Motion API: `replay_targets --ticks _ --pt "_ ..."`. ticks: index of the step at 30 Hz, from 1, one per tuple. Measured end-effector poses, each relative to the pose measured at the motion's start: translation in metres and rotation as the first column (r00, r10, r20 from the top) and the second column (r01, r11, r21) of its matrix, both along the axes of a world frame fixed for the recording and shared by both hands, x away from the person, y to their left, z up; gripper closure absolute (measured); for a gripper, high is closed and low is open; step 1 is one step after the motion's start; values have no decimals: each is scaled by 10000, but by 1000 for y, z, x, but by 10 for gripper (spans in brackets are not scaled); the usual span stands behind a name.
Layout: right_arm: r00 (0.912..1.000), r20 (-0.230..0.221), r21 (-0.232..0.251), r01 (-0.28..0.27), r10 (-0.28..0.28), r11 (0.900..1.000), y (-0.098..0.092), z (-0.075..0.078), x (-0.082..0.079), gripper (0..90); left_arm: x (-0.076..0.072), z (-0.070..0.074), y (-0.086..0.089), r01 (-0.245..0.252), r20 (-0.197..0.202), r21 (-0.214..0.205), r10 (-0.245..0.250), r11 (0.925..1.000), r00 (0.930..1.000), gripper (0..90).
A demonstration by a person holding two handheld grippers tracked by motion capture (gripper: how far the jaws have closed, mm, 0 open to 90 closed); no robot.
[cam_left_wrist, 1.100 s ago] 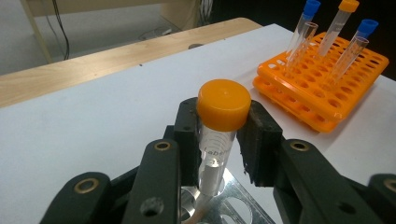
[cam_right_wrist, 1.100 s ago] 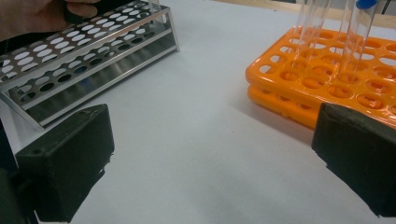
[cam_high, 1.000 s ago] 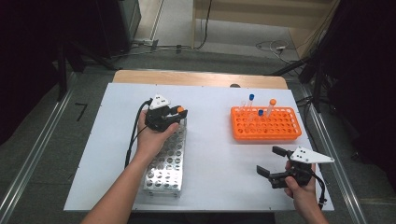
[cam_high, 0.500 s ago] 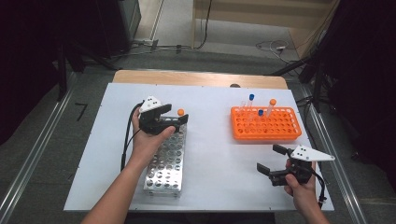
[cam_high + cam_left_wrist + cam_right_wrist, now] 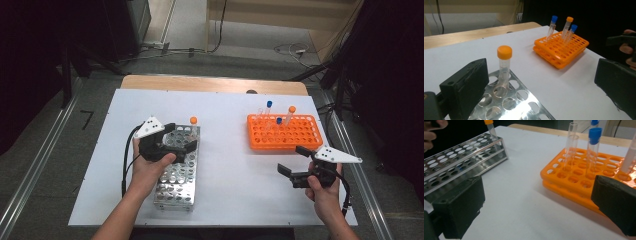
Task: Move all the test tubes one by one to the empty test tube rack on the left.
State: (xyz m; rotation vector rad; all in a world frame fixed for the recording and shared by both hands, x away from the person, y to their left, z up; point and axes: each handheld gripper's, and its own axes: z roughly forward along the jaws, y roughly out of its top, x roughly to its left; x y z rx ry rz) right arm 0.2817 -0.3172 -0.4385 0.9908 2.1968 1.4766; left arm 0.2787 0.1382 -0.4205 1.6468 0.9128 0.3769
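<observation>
High view first: the left gripper [image 5: 176, 142] hovers over the far end of the perforated shiny metal tube rack [image 5: 175, 187], which lies lengthwise on the white tabletop [image 5: 225, 115]. Its fingers [image 5: 190, 145] stand wide apart, having just been opening, with nothing between them. Just beyond them, a clear plastic tube with an orange cap [image 5: 193, 127] stands upright in a hole at the rack's far right corner, free of the gripper. From the left gripper view the same tube [image 5: 504, 65] rises between the two black fingers [image 5: 466, 82] but nearer the left one, touching neither.

Well apart on the right side of the tabletop sits the orange plastic tube rack [image 5: 285, 133], holding capped tubes upright near its far edge: two with blue caps [image 5: 269, 107] and one with an orange cap [image 5: 291, 111]. The right gripper [image 5: 294, 166] hangs low near the front right of the tabletop, just short of the orange rack, its fingers [image 5: 461, 205] also spread and empty.
</observation>
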Motion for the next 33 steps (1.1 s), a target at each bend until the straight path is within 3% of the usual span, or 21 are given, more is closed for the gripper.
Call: replay_targets --ticks 7,15,26,33 --pt "9986 48 9 531 -531 9986 -7 6 19 0 -21 -1 3 206 108 -87 -205 9997 9997 0" --pt "9934 -120 142 1140 -1138 9934 -15 5 54 63 -44 -9 5 263 206 -172 -259 9995 9995 0" --pt "9703 -699 -31 2320 -2317 9727 -18 0 101 242 -51 -16 7 304 100 -159 -302 9994 9995 0" --pt "9435 -1025 -559 3110 -3152 9488 -13 -11 125 412 -51 -18 8 334 90 -198 -332 9992 9994 0"
